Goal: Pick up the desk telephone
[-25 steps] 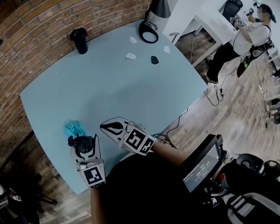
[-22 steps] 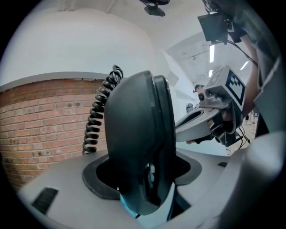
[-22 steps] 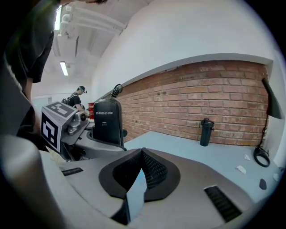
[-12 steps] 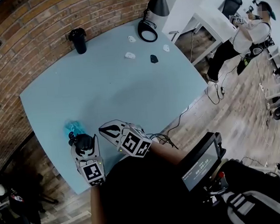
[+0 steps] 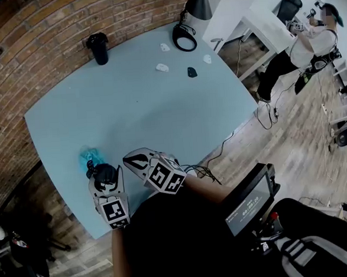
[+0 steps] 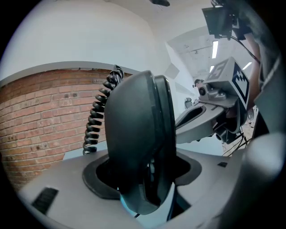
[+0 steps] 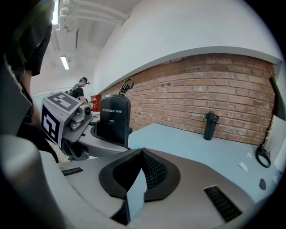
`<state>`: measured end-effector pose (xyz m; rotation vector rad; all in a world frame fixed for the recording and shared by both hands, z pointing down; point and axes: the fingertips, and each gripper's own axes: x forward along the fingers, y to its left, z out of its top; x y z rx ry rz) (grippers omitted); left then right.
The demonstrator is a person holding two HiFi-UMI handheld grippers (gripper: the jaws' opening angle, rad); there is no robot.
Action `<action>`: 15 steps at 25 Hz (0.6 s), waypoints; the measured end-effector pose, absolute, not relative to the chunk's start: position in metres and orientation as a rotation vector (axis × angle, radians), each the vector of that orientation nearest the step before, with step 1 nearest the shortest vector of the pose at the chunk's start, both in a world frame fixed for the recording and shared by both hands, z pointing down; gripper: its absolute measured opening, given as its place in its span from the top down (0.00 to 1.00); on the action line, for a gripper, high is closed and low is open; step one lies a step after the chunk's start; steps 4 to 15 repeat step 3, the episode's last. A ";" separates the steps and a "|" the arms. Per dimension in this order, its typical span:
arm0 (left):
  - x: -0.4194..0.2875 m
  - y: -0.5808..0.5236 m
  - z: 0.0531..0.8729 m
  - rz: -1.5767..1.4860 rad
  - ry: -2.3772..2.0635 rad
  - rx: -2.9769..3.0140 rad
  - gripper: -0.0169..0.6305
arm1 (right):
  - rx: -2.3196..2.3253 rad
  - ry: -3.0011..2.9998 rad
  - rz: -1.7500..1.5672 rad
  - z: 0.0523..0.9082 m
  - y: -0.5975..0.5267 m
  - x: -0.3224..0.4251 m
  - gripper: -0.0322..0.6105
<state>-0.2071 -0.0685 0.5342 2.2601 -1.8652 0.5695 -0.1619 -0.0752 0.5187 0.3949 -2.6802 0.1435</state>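
Note:
A black telephone handset (image 6: pixel 134 134) with a coiled cord (image 6: pixel 96 116) stands upright between the jaws of my left gripper (image 6: pixel 143 190), which is shut on it. In the head view that left gripper (image 5: pixel 102 171) holds the handset (image 5: pixel 104 176) over the near left corner of the light blue table (image 5: pixel 148 113). My right gripper (image 5: pixel 132 159) hovers just to its right, shut with nothing in it. In the right gripper view its closed jaws (image 7: pixel 140 163) point over the table, and the handset (image 7: pixel 114 118) shows at the left.
A crumpled cyan thing (image 5: pixel 90 155) lies just beyond the left gripper. At the far edge stand a black bottle (image 5: pixel 98 48), a black ring-shaped object (image 5: pixel 184 39) and a lamp (image 5: pixel 198 3), with small white bits (image 5: pixel 162 67). A person (image 5: pixel 308 36) stands far right.

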 end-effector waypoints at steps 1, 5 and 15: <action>-0.207 -0.069 0.534 0.571 -1.864 2.259 0.49 | 0.399 -2.672 0.147 0.521 -0.077 -0.162 0.93; -0.208 -0.071 0.535 0.563 -1.859 2.254 0.49 | 0.403 -2.658 0.152 0.524 -0.080 -0.163 0.93; -0.208 -0.071 0.535 0.563 -1.859 2.254 0.49 | 0.403 -2.658 0.152 0.524 -0.080 -0.163 0.93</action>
